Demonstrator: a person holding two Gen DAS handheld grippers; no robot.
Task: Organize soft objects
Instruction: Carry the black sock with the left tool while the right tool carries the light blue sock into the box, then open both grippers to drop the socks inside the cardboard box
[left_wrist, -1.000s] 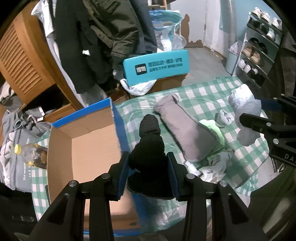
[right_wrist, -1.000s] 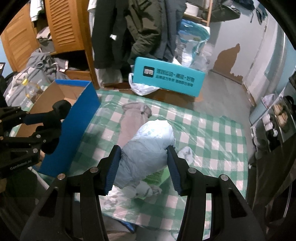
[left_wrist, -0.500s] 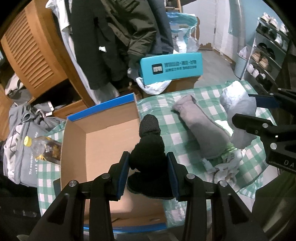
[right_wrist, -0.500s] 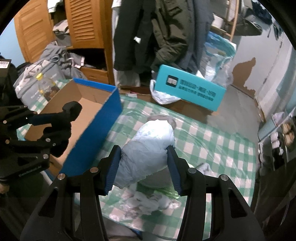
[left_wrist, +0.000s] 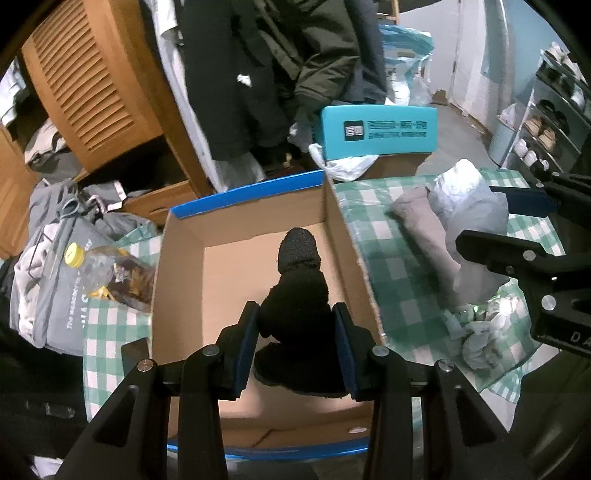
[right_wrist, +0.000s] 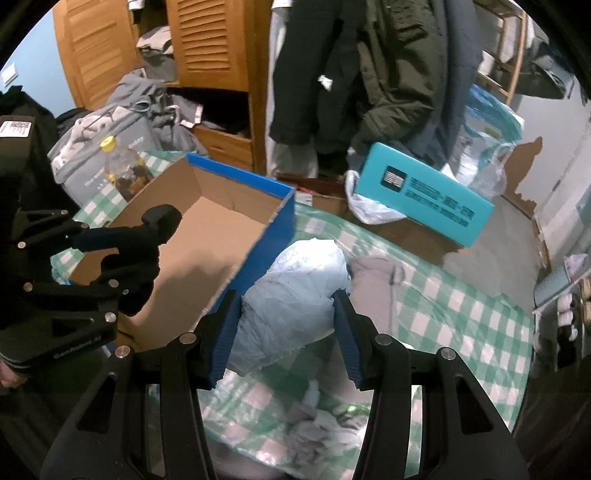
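Left gripper (left_wrist: 295, 325) tilted down over box (left_wrist: 184, 266)

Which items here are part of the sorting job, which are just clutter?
Job:
- black soft item in left hand-held gripper
- pale bundle in right hand-held gripper
- cardboard box
- grey roll on checked cloth

Clutter:
- teal box
- bottle
- hanging coats
- shoe rack

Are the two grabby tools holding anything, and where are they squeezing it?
Yes. The left tool squeezes the black fuzzy cloth around its lower middle. The right tool squeezes the pale grey bundle across its middle.
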